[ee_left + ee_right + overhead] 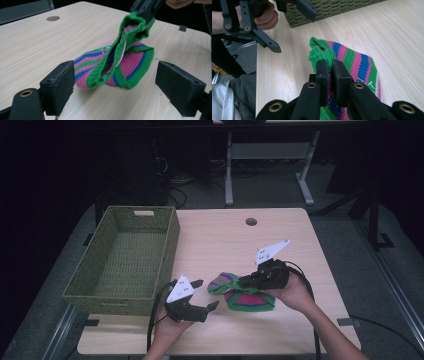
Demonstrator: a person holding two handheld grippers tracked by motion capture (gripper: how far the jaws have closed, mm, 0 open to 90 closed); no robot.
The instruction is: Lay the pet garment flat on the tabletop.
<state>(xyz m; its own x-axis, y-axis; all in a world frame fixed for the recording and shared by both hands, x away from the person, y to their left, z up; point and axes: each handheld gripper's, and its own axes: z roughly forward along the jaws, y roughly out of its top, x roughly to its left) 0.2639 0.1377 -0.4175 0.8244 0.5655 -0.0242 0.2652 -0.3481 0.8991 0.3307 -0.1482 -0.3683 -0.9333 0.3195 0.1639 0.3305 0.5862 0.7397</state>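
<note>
A knitted hat (240, 292) striped green, pink and blue lies near the table's front, one part of its green cuff (132, 27) lifted off the wood. My right gripper (243, 282) is shut on that cuff; in the right gripper view its jaws pinch the knit (359, 66) close together. My left gripper (205, 295) stands open just left of the hat, its pads (61, 86) either side of the hat (120, 67) without touching it. The left gripper (287, 27) also shows open in the right gripper view.
A green woven basket (122, 257) stands on the left part of the light wooden table (280, 245), close to my left gripper. A round cable hole (251, 221) sits near the far edge. A table frame stands beyond on the dark floor.
</note>
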